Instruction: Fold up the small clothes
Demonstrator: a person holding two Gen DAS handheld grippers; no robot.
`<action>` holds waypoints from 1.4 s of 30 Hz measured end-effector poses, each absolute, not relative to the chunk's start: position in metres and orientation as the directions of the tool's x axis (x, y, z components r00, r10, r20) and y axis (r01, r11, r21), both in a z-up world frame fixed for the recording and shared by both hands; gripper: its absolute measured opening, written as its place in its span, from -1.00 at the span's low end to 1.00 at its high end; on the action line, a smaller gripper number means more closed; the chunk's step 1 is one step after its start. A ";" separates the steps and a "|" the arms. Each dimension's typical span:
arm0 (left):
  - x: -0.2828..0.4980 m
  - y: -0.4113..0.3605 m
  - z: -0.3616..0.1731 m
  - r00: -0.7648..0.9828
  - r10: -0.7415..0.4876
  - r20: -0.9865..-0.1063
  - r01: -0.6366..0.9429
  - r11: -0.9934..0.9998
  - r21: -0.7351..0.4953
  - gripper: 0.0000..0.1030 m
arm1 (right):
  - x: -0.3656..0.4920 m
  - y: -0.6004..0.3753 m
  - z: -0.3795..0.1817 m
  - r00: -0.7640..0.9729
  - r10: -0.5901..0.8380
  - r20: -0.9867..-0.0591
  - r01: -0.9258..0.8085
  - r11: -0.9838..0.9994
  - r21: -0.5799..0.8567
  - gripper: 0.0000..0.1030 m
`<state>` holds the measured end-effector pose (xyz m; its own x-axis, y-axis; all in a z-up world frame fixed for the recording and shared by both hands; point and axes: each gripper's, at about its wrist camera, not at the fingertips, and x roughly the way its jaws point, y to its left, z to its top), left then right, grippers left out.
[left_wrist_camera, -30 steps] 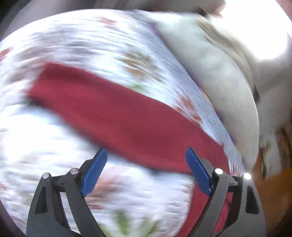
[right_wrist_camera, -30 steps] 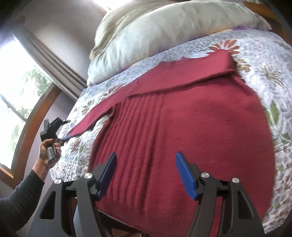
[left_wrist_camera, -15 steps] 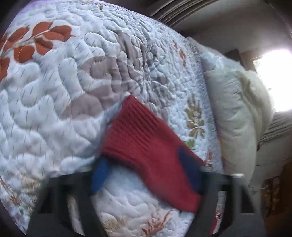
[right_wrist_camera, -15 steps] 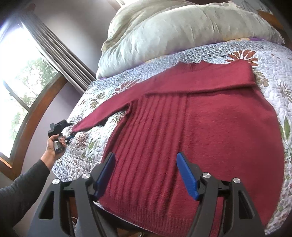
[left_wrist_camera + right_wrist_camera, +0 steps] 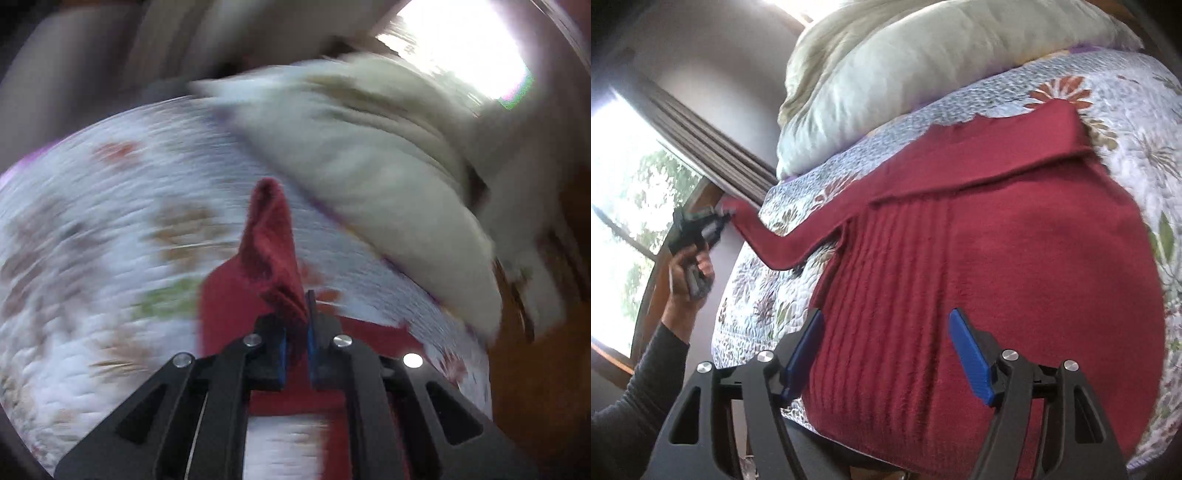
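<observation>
A dark red knitted sweater (image 5: 997, 251) lies spread on the floral quilt (image 5: 1137, 122). Its far sleeve is folded across the chest. Its left sleeve (image 5: 783, 243) is lifted off the quilt and stretched out past the bed's edge. My left gripper (image 5: 295, 325) is shut on that sleeve's cuff (image 5: 273, 243), which sticks up between the blue pads; the same gripper (image 5: 720, 218) shows at the left of the right wrist view, held in a hand. My right gripper (image 5: 886, 350) hangs open above the sweater's lower hem, holding nothing.
A bulky pale duvet (image 5: 923, 59) and pillow (image 5: 388, 206) lie piled at the head of the bed. A window (image 5: 617, 192) with a wooden frame and a grey curtain (image 5: 713, 147) stands left of the bed. A dark-sleeved arm (image 5: 635, 398) reaches in from the lower left.
My left gripper has shut on the sleeve cuff and raised it off the quilt, pulling the sleeve outward. The right gripper has stayed open over the hem, shifting only slightly.
</observation>
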<state>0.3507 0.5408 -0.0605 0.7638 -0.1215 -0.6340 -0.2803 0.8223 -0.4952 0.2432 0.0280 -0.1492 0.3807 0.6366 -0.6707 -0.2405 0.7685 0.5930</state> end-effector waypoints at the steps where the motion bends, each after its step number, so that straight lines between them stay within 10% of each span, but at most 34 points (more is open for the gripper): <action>1: 0.361 0.520 -0.056 0.763 -0.140 -0.631 -0.244 0.841 -0.483 -0.89 | 0.242 0.022 -0.149 0.387 0.633 -0.670 -0.232 0.770 0.594 0.38; 16: 0.484 0.264 -0.186 0.512 -0.400 -0.760 0.031 0.893 -0.449 -0.88 | 0.252 -0.034 -0.172 0.395 0.604 -0.692 -0.120 0.781 0.613 0.43; 19: 0.491 0.243 -0.221 0.430 -0.410 -0.805 0.046 0.900 -0.434 -0.62 | 0.267 -0.040 -0.178 0.365 0.624 -0.691 -0.104 0.765 0.636 0.46; 24: 0.452 0.267 -0.198 0.583 -0.441 -0.683 0.087 0.869 -0.487 0.56 | 0.326 -0.045 -0.177 0.306 0.699 -0.646 -0.098 0.698 0.709 0.46; 31: 0.348 0.302 -0.216 0.533 -0.520 -0.668 0.043 0.804 -0.593 0.62 | 0.482 0.004 -0.222 0.129 0.826 -0.548 -0.035 0.556 0.830 0.28; 42: 0.240 0.325 -0.257 0.518 -0.528 -0.673 -0.052 0.766 -0.641 0.74 | 0.555 0.076 -0.286 0.070 0.682 -0.728 0.064 0.726 0.685 0.09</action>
<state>0.2400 0.3245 -0.2565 0.5183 -0.5281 -0.6727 -0.0518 0.7657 -0.6411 0.5551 0.0764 -0.2863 0.0702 0.6816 -0.7284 0.0643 0.7255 0.6852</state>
